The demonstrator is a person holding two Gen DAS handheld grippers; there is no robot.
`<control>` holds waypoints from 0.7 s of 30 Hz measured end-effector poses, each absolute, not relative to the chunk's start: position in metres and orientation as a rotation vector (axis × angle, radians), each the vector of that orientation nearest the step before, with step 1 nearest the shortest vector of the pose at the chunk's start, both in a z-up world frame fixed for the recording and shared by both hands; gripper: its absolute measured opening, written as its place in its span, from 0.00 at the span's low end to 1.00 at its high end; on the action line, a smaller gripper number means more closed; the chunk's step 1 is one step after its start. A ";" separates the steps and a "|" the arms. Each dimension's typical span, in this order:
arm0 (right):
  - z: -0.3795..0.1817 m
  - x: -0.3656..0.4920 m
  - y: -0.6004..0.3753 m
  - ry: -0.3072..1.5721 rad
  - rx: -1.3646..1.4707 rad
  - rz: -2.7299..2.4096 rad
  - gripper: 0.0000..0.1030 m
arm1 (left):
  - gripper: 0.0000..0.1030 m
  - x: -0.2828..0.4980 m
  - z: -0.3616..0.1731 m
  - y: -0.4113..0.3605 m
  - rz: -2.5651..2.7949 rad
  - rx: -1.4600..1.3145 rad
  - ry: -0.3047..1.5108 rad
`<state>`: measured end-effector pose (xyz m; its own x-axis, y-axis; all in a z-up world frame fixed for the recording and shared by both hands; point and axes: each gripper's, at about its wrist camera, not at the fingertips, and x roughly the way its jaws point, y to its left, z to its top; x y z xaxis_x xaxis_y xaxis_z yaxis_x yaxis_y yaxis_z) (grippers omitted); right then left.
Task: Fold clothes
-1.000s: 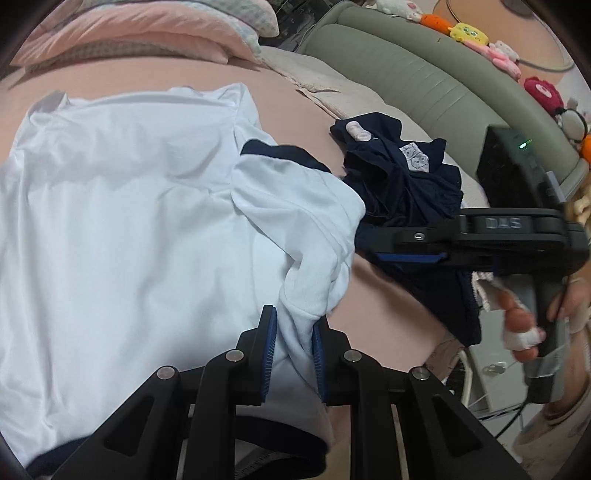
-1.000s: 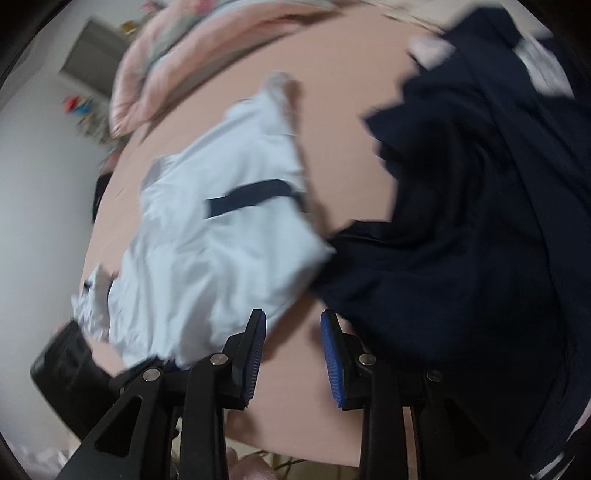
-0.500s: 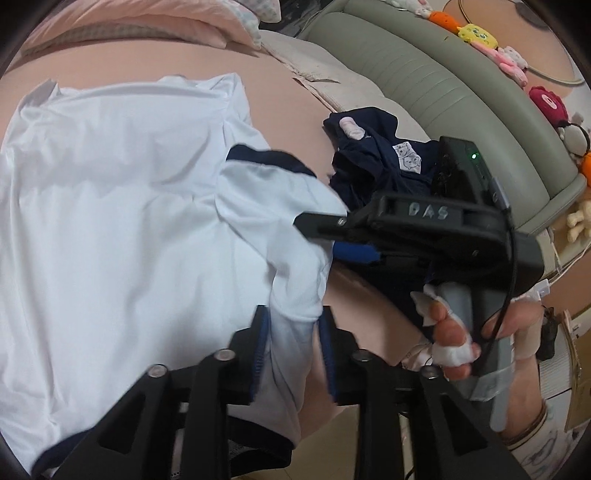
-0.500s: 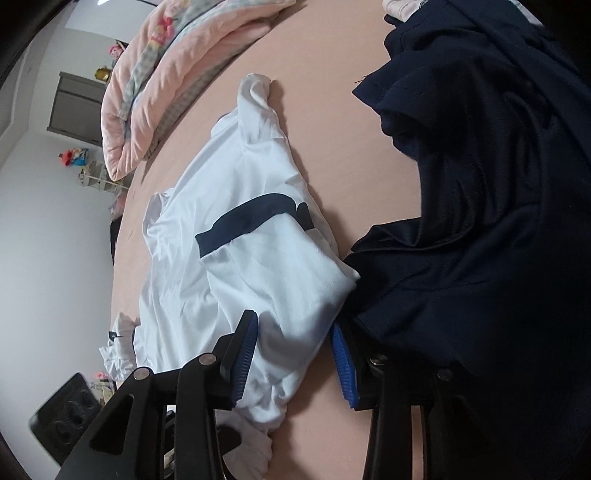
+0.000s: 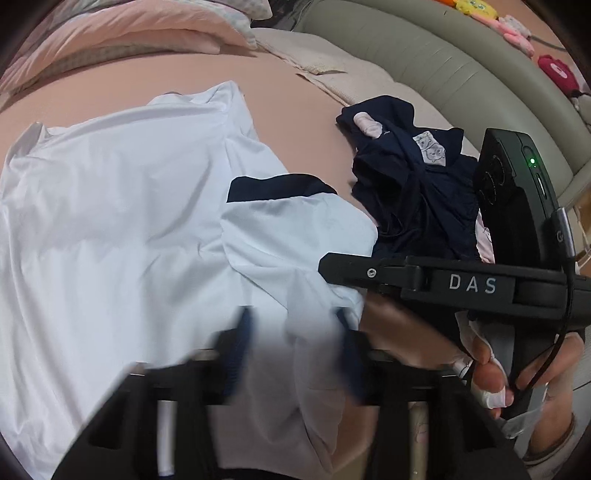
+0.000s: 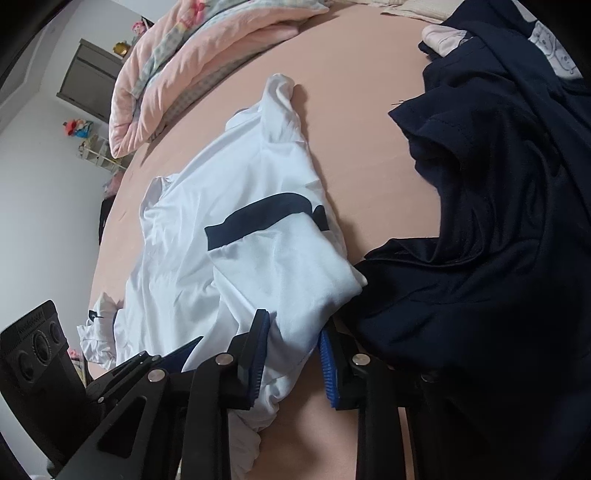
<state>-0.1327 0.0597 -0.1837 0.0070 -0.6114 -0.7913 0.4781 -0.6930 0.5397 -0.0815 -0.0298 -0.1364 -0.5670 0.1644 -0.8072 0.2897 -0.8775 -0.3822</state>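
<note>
A white shirt (image 5: 110, 229) with a navy cuff band (image 5: 273, 186) lies spread on the pink bed; its sleeve is folded over the body. It also shows in the right wrist view (image 6: 229, 229). My left gripper (image 5: 295, 339) is blurred, its jaws apart with the sleeve's white cloth between them. My right gripper (image 6: 293, 350) has its blue pads either side of the same sleeve edge, with a gap to the cloth. From the left wrist view the right gripper (image 5: 343, 269) reaches in from the right over the sleeve.
A heap of navy clothes (image 5: 413, 199) lies right of the shirt, also in the right wrist view (image 6: 498, 221). Pink quilt (image 5: 129, 33) at the back. Grey padded headboard (image 5: 443, 55) on the right. Pink sheet (image 6: 362, 122) between the shirt and the heap.
My left gripper has opened from its grip on the sleeve. My right gripper has moved in from the right over the sleeve edge, cloth now between its pads.
</note>
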 end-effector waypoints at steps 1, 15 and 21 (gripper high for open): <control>-0.184 -0.133 0.060 -0.145 1.514 -1.790 0.22 | 0.16 -0.080 -0.140 -0.032 -2.608 1.433 0.813; -0.190 -0.142 0.074 -0.261 1.502 -1.832 0.14 | 0.07 -0.059 -0.173 -0.019 -2.525 1.520 1.453; -0.189 -0.148 0.072 -0.264 1.505 -1.839 0.14 | 0.07 -0.064 -0.172 -0.005 -2.564 1.546 1.470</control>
<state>-0.1483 0.0724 -0.1889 -0.0454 -0.6448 -0.7630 0.4041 -0.7104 0.5763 -0.0645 -0.0047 -0.1724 -0.5558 0.5527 -0.6210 0.2568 -0.5962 -0.7606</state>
